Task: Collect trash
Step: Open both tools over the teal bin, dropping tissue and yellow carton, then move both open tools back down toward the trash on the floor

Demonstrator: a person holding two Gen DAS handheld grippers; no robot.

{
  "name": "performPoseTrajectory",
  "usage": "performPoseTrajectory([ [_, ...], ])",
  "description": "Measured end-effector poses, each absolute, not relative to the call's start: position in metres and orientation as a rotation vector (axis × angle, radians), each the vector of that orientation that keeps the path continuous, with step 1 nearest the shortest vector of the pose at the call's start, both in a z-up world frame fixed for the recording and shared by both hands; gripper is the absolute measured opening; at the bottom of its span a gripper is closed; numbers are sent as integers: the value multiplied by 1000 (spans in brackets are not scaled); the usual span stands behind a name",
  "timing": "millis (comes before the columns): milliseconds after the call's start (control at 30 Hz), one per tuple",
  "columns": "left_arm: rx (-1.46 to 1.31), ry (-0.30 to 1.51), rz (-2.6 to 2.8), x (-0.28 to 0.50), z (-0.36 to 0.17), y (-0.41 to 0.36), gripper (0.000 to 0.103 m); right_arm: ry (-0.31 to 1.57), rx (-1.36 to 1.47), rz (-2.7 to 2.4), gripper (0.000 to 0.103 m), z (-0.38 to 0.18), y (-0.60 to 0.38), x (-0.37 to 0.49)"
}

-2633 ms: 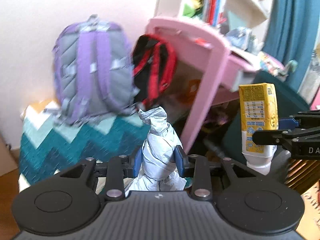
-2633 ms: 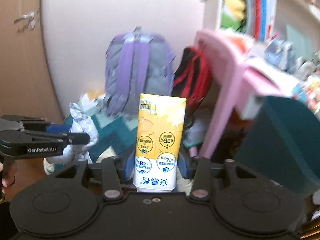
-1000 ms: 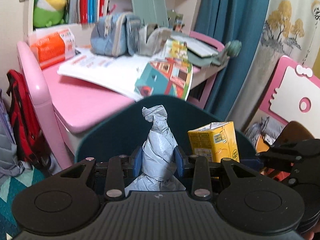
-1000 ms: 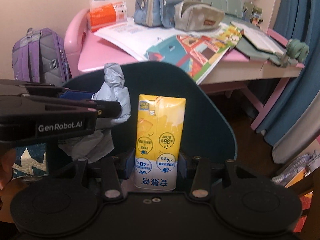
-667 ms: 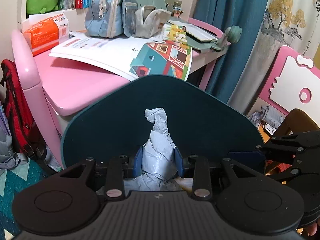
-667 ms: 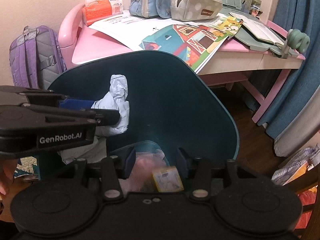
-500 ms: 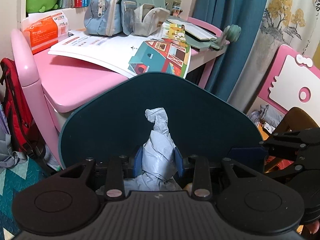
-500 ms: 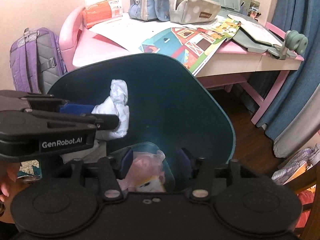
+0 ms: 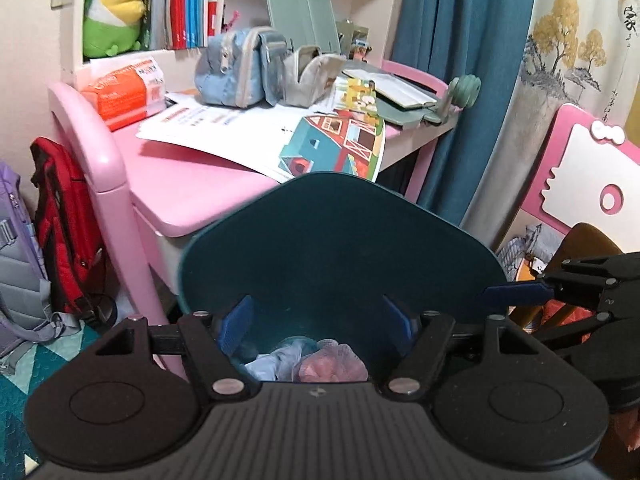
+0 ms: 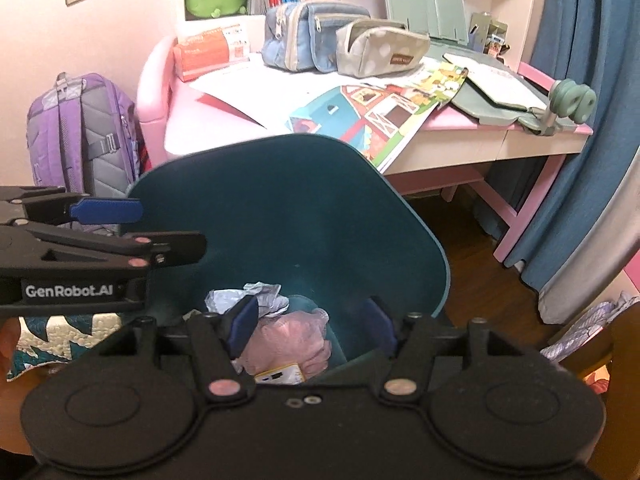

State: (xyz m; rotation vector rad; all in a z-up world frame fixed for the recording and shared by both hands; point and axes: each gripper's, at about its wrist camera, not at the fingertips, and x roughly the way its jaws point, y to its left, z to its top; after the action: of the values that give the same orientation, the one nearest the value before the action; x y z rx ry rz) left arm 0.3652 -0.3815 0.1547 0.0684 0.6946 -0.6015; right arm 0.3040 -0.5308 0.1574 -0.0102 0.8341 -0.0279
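A dark teal trash bin (image 9: pixel 340 240) with its lid raised stands in front of the pink desk; it also shows in the right wrist view (image 10: pixel 288 216). Inside lie the crumpled grey paper (image 10: pixel 256 296), pink trash (image 10: pixel 288 340) and the yellow juice carton (image 10: pixel 280 376). The paper (image 9: pixel 276 360) and pink trash (image 9: pixel 332 366) also show in the left wrist view. My left gripper (image 9: pixel 316 320) is open and empty above the bin opening. My right gripper (image 10: pixel 308 324) is open and empty above the bin. The left gripper shows at the left of the right wrist view (image 10: pixel 104 224).
A pink desk (image 9: pixel 192 184) behind the bin holds papers, pencil cases (image 10: pixel 316 36) and an orange pack (image 9: pixel 128 88). A red backpack (image 9: pixel 64 220) and a purple backpack (image 10: pixel 80 136) stand at the left. Blue curtain (image 9: pixel 460 60) at the right. A patterned rug (image 9: pixel 24 380) covers the floor.
My left gripper has opened and the grey paper has dropped into the bin. The right gripper let the juice carton fall in shortly before and stays open.
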Motion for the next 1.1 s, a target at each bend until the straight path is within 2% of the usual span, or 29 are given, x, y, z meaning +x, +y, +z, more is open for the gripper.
performPoseTrajectory([
  [500, 58, 645, -577, 301, 180, -298, 80, 757, -18, 84, 60, 188, -459, 245],
  [1100, -12, 655, -447, 241, 161, -152, 84, 737, -52, 304, 62, 167, -325, 223],
])
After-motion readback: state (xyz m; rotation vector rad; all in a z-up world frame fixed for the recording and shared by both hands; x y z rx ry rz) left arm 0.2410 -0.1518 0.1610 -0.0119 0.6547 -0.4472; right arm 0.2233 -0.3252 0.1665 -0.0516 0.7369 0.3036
